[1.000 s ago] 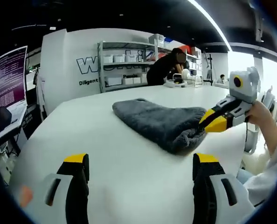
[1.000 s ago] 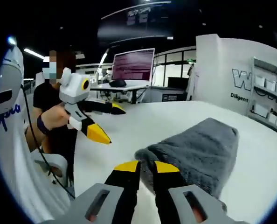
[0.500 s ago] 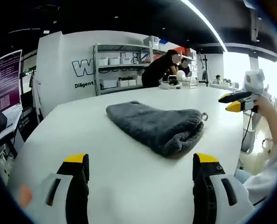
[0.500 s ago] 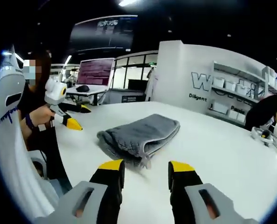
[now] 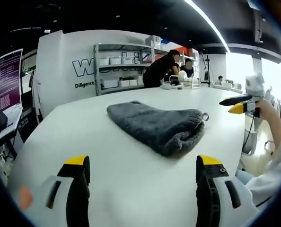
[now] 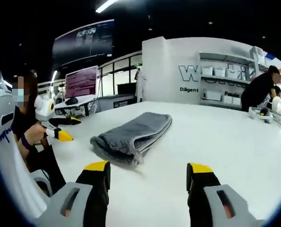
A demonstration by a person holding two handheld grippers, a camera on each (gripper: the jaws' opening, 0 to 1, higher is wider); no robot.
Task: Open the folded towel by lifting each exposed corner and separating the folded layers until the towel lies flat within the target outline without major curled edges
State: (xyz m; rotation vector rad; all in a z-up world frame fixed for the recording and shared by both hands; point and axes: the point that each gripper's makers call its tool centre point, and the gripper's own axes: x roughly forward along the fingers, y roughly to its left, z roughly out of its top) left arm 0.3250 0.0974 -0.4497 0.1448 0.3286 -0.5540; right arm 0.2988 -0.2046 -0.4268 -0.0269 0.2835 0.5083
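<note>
Having let go of the towel [image 6: 131,135] edge a second ago and pulling the right gripper [image 6: 147,172] back, fingers released wide. Still lying folded in the middle of the white tabletop [image 5: 131,175]. Keeping the left gripper [image 5: 143,165] near, also spread and empty. Needing a new grasp on a corner.

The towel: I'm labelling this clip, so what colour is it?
Dark grey, plain, no pattern. The towel shows best in the left gripper view.

A plain dark grey towel [image 5: 159,124] lies on a white table [image 5: 107,179]; tongs [image 6: 149,176] are yellow-tipped black.
</note>
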